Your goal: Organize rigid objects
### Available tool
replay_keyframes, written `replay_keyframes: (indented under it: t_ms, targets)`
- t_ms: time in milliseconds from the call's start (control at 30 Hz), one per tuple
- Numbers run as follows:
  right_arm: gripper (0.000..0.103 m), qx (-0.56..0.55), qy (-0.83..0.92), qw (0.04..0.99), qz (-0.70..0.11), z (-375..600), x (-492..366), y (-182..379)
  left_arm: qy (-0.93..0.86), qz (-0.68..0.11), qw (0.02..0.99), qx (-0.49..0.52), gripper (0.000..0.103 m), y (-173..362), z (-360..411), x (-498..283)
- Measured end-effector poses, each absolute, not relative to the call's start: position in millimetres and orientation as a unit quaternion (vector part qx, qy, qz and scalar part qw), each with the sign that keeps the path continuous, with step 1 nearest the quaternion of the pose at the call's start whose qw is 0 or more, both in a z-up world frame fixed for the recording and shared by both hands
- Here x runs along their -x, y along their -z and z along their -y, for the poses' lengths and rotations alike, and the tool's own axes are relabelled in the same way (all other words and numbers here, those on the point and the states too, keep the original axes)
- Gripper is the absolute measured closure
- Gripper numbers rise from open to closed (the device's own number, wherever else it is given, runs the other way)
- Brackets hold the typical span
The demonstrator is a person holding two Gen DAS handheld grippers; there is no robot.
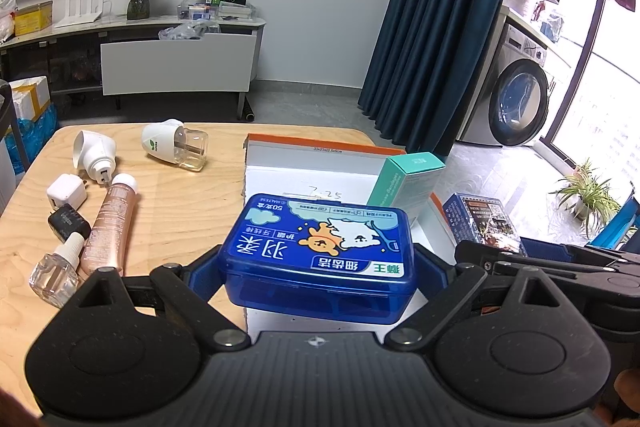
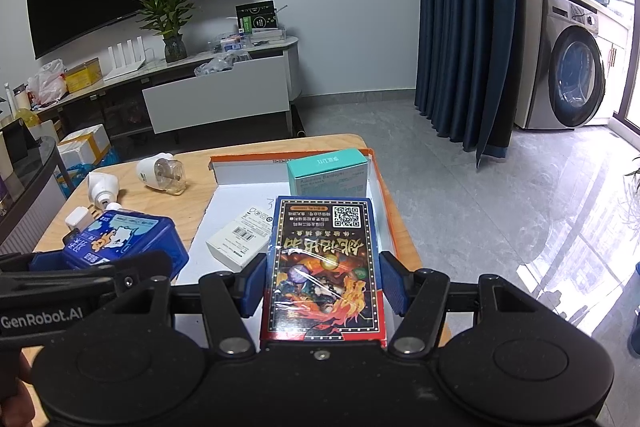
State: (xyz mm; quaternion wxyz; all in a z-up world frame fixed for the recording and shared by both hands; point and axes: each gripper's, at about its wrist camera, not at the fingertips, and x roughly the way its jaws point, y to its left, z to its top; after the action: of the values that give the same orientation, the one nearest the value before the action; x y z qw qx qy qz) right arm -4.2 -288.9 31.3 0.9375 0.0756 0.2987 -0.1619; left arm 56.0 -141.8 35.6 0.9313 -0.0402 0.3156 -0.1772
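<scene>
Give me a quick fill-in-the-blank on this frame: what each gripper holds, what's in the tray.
1. The left gripper is shut on a ____ plastic box.
2. The right gripper holds a card box printed with a ____ code.
3. The teal carton stands inside the white ____.

Missing: blue; QR; tray

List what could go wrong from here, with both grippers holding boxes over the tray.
1. The blue plastic floss box, held in the left gripper only at its near end, may tip forward on release.
2. The shrink-wrapped red-and-blue card box in the right gripper could land on the white carton beneath.
3. The teal cardboard box already crowds the shallow orange-edged tray's far corner.
</scene>
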Motion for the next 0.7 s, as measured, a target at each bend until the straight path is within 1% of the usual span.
replay_keyframes:
  t_ms: [700]
  targets:
    - [0.032, -0.076, 0.162, 0.936, -0.304, 293.2, -3.8, -29.7, 0.177, -0.323, 0.929, 0.034, 0.007, -29.4, 143.2, -67.1]
